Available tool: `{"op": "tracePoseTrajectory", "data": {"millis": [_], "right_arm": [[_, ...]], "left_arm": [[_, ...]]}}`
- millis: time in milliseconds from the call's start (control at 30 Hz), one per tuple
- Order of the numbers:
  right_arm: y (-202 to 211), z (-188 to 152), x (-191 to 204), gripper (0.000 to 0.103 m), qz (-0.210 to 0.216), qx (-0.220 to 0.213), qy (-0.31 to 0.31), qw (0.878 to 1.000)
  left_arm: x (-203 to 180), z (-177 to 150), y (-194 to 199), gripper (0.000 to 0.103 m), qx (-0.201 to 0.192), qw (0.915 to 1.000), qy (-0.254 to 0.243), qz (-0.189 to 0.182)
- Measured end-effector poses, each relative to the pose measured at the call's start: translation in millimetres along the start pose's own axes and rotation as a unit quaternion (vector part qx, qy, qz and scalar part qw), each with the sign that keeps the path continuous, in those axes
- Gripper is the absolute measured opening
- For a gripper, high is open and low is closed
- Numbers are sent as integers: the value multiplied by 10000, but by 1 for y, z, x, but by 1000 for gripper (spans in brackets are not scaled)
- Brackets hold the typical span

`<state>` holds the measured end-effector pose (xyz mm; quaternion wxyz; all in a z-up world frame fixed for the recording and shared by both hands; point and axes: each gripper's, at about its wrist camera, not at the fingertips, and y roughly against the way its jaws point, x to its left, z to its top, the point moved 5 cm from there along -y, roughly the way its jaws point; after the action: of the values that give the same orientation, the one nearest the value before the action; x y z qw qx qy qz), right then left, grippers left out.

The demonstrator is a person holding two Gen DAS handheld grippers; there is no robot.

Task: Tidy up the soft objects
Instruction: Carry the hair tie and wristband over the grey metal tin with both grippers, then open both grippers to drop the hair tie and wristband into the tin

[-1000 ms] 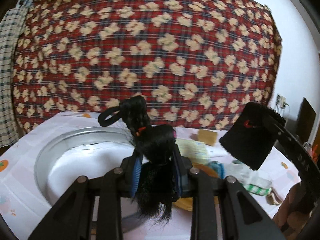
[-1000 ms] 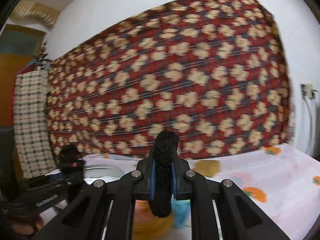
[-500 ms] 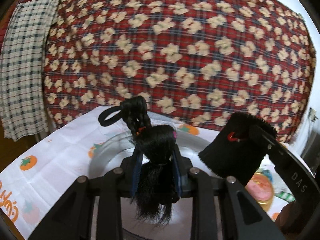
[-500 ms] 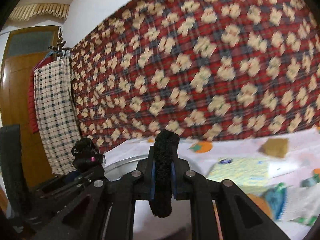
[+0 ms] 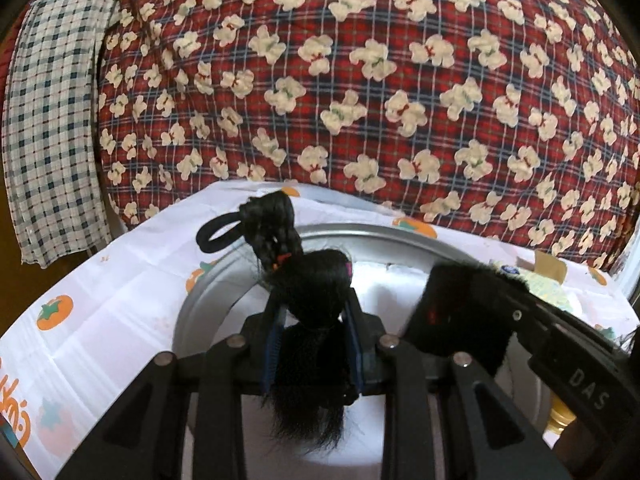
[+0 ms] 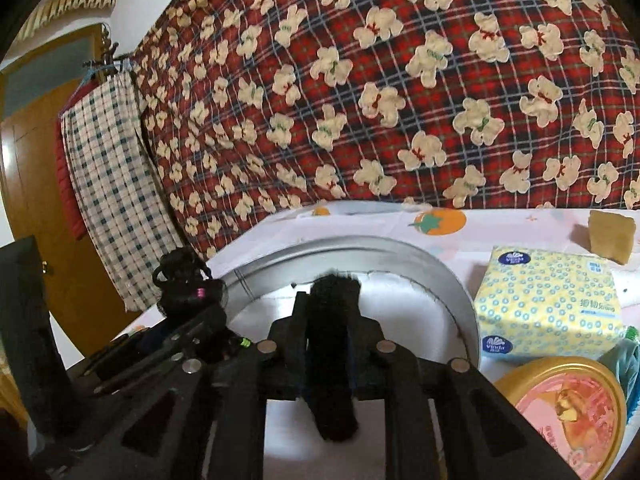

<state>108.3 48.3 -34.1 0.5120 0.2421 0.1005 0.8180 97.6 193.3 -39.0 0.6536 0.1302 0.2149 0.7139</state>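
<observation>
The left hand-held gripper (image 5: pixel 314 344) is clamped on a black hairpiece (image 5: pixel 308 320) with a braid and elastic loop, held above a round metal basin (image 5: pixel 224 280). The right hand-held gripper (image 6: pixel 330 344) is clamped on a fuzzy black pad (image 6: pixel 332 360) over the same basin. The basin sits on a surface (image 5: pixel 100 300) with a fruit-print cloth. Beside it lie a yellow tissue pack (image 6: pixel 548 304), a pink-lidded tin (image 6: pixel 568 404) and a tan sponge (image 6: pixel 610 234).

the yellow tissue pack (image 6: pixel 550 304) on the table carries "vinda" in blue ovals and "strong" on its side. the right gripper (image 5: pixel 472 312), seen from the left wrist, has "das" in pale letters on its black body.
</observation>
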Motion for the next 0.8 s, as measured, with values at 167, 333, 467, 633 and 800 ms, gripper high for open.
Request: {"op": "tracePoseTrajectory", "data": {"millis": [167, 333, 467, 633, 800], "right_arm": [[22, 9, -3, 81, -298, -622, 42, 9976], [53, 16, -2, 83, -741, -1397, 286, 9870], [59, 17, -1, 83, -892, -1531, 405, 9833], [64, 16, -1, 83, -1011, -1633, 465, 9803], [70, 14, -3, 83, -1088, -1734, 420, 9779]], "left_arm": [[0, -3, -3, 33, 29, 10000, -16, 90], [3, -1, 13, 87, -432, 9975, 37, 567], [4, 1, 30, 103, -932, 9917, 158, 866], [-1, 1, 32, 103, -930, 9909, 48, 974], [-6, -2, 39, 103, -1023, 9891, -49, 1055]]}}
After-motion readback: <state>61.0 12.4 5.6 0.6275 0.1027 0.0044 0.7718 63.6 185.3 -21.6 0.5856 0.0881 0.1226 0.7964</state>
